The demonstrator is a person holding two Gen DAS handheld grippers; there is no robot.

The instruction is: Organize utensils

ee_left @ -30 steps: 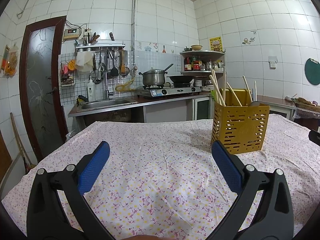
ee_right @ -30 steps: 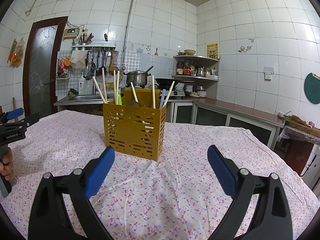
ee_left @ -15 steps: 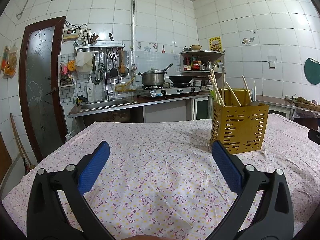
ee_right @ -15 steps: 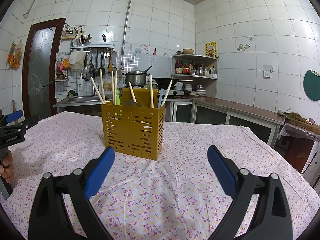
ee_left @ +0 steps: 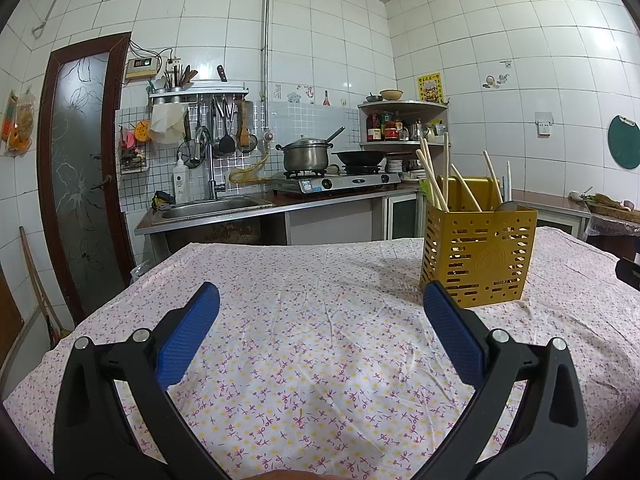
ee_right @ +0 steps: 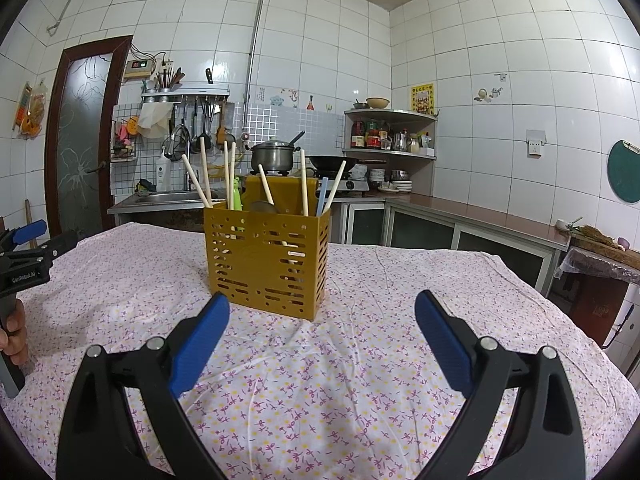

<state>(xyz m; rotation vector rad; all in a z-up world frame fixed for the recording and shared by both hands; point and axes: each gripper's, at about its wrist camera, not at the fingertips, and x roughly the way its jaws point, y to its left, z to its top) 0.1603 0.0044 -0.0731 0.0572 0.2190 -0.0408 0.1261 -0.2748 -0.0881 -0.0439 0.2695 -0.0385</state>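
A yellow slotted utensil holder [ee_right: 266, 258] stands upright on the flowered tablecloth [ee_right: 360, 360], just beyond my right gripper [ee_right: 322, 308]. Several pale chopsticks [ee_right: 304, 182], a blue stick and a green-handled utensil [ee_right: 238, 200] stick out of it. In the left wrist view the same holder [ee_left: 478, 254] sits to the right, level with my right fingertip. My left gripper [ee_left: 320, 298] is open with nothing between its blue pads [ee_left: 188, 340]. My right gripper is open too and holds nothing. The left gripper [ee_right: 28, 248] shows at the left edge of the right wrist view, held by a hand [ee_right: 14, 336].
The cloth-covered table [ee_left: 320, 280] fills the foreground. Behind it runs a counter with a sink [ee_left: 212, 206], a gas stove [ee_left: 336, 182] carrying a pot and a wok, a corner shelf [ee_left: 402, 124] of bottles, and a dark door [ee_left: 80, 160] at left.
Both grippers have pulled back slightly from the holder, which looks a bit smaller and farther away. Both stay open and empty.
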